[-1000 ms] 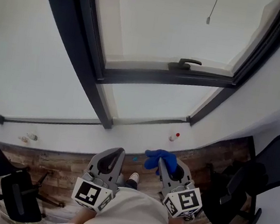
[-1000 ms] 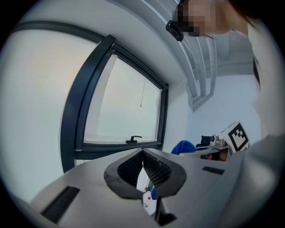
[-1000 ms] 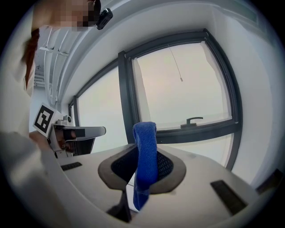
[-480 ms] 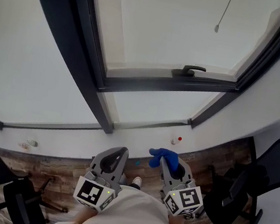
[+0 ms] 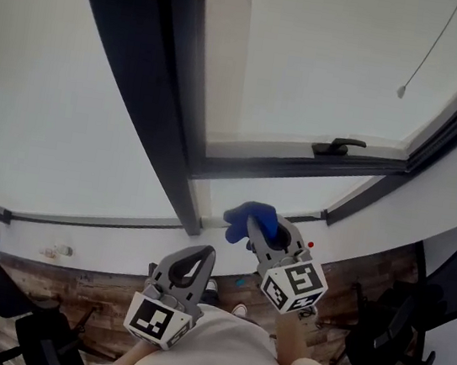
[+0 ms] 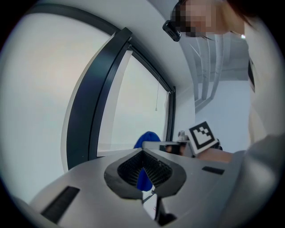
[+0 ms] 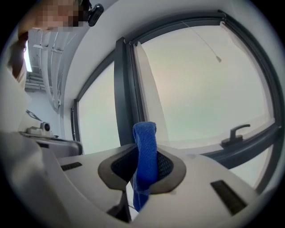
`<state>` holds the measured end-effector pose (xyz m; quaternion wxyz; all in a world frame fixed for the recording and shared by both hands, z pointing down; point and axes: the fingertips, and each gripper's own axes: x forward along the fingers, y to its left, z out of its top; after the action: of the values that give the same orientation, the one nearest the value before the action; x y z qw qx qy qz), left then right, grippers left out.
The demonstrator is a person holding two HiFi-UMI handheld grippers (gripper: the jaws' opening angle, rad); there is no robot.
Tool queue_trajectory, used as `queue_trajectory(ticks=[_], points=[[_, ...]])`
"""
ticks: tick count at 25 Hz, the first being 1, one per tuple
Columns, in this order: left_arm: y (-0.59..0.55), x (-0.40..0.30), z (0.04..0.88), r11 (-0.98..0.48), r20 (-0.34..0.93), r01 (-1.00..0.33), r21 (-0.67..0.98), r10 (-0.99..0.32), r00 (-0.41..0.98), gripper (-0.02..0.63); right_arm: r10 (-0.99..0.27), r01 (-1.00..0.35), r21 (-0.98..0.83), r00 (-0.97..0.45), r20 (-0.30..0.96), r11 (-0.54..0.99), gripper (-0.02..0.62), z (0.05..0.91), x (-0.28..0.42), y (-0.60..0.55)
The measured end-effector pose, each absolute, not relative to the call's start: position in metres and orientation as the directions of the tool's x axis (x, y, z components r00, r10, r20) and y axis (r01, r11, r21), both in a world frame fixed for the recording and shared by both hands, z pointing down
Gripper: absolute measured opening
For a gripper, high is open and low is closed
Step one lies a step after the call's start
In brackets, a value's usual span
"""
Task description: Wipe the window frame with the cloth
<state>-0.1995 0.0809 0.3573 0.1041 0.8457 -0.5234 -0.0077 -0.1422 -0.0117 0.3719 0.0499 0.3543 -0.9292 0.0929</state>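
Blue cloth (image 5: 250, 220), one item: clamped between the jaws of the right gripper (image 5: 269, 241), its folded end standing ahead of them. Since a second ago I have raised it from sill level to just before the dark window frame (image 5: 142, 79), so wiping looks imminent. Left gripper (image 5: 193, 262): jaws closed together, empty, held lower. Containers: none I can make out.

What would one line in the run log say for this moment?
right gripper: shut on cloth | left gripper: shut, empty | cloth near frame, contact unclear
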Motion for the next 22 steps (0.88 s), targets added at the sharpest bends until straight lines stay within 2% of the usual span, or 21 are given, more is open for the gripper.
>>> queue_trajectory(ticks=[8,13,17,20,22], points=[[0.061,-0.239,0.363,-0.432,0.091,-0.877,0.21,-0.885,0.457,0.009,-0.65,-0.659,-0.087,-0.751,0.116,0.747,0.061,0.357,-0.229,-0.11],[0.05,-0.26,0.366,-0.411,0.082,-0.879,0.242,-0.894,0.441,0.009,-0.667,-0.681,-0.035,-0.725,0.175,0.731,0.061,0.385,-0.262,-0.154],[0.045,-0.269,0.365,-0.391,0.067,-0.884,0.256,-0.905,0.419,0.009,-0.671,-0.697,0.002,-0.69,0.271,0.717,0.061,0.423,-0.276,-0.172],[0.043,-0.273,0.364,-0.377,0.057,-0.889,0.261,-0.913,0.405,0.009,-0.669,-0.689,0.08,-0.658,0.346,0.72,0.061,0.454,-0.281,-0.171],[0.042,-0.273,0.363,-0.378,0.054,-0.89,0.256,-0.913,0.403,0.009,-0.669,-0.673,0.13,-0.657,0.348,0.728,0.061,0.466,-0.283,-0.168]])
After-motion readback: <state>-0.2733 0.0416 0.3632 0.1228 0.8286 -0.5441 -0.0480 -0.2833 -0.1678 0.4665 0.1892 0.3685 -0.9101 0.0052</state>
